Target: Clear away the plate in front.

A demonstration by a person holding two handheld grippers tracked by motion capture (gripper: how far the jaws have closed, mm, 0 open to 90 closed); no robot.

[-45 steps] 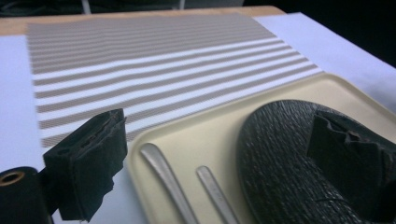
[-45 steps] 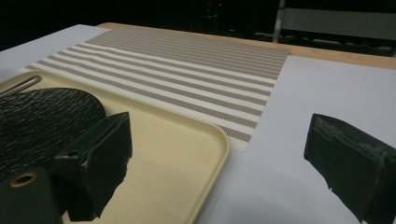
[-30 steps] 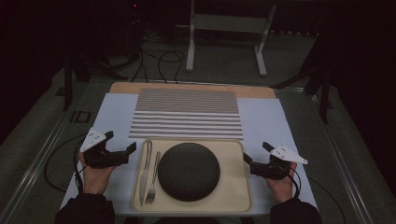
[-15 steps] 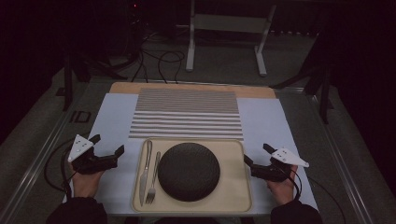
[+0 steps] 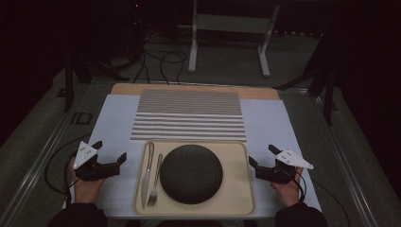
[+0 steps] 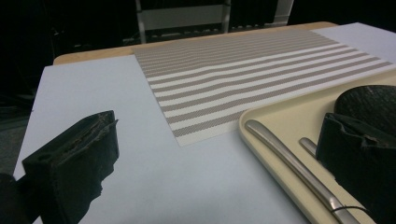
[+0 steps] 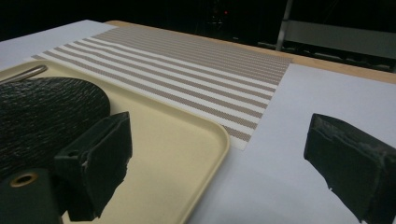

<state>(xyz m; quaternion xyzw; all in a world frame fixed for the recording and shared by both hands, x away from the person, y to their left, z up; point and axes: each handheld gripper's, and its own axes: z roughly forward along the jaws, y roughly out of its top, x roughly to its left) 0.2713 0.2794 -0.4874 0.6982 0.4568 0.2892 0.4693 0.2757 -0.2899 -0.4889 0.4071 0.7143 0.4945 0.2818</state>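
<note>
left gripper (image 5: 112, 151): jaws wide apart, nothing in them, parked just off the tray's left edge
right gripper (image 5: 259, 156): same deal, spread open and empty, off the tray's right edge
count: 1 tray (image 5: 236, 189), 1 plate (image 5: 191, 173), 1 knife (image 5: 147, 166), 1 fork (image 5: 155, 182), 1 striped placemat (image 5: 189, 116)
plate: round, dark, rough-textured, mid-tray, cutlery lying to its left
surface: pale sheet (image 5: 113, 123) over a wooden table, tray at the near edge
room: dark, cables on the floor

A dim room: grey floor (image 5: 227, 61) with black cables (image 5: 161, 59) and a pale metal stand (image 5: 229, 28) beyond the table.
</note>
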